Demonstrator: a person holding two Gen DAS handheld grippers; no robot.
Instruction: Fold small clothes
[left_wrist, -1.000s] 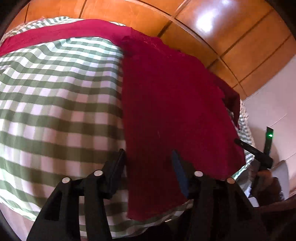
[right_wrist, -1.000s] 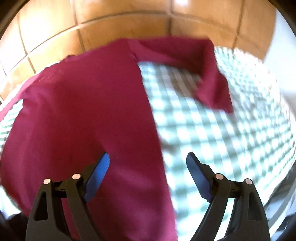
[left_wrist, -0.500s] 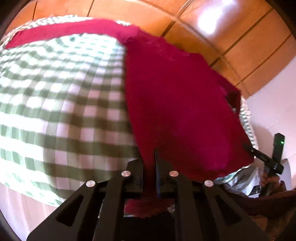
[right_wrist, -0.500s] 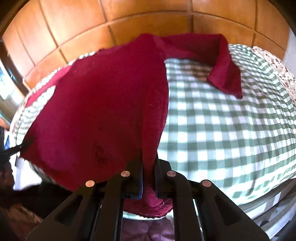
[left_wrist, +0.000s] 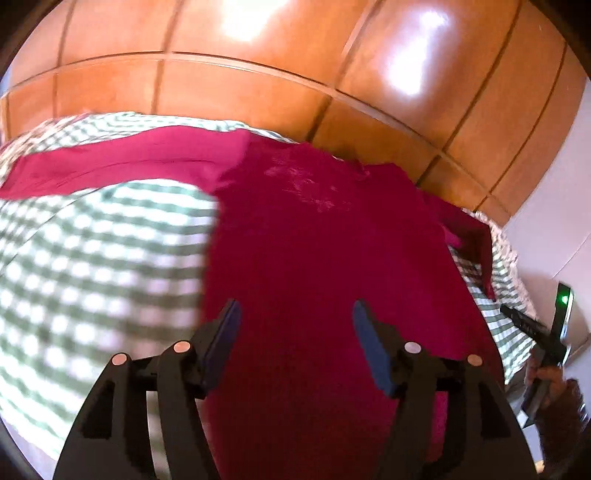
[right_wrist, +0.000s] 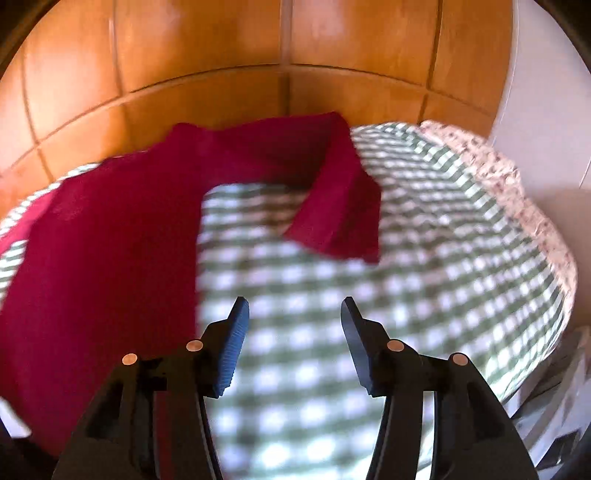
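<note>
A dark red long-sleeved shirt (left_wrist: 325, 251) lies flat on a green-and-white checked cover (left_wrist: 92, 266), its sleeves stretched out to either side. My left gripper (left_wrist: 293, 321) hovers above the shirt's lower body, its jaws opening, with nothing pinched between the blue pads. In the right wrist view the same shirt (right_wrist: 96, 258) fills the left side, one sleeve (right_wrist: 340, 210) bent down over the checks. My right gripper (right_wrist: 293, 317) stands over the bare checked cover (right_wrist: 424, 266) just right of the shirt's side edge, jaws opening and empty.
Glossy wooden panels (left_wrist: 258, 74) rise right behind the bed. A floral fabric edge (right_wrist: 509, 184) runs along the cover's far right. A hand holding the other gripper (left_wrist: 546, 354) shows at the right edge of the left wrist view, by a white wall (left_wrist: 554, 221).
Half a second ago both grippers were shut on the shirt's hem. Both have let go and risen, and the hem lies flat on the cover again.
</note>
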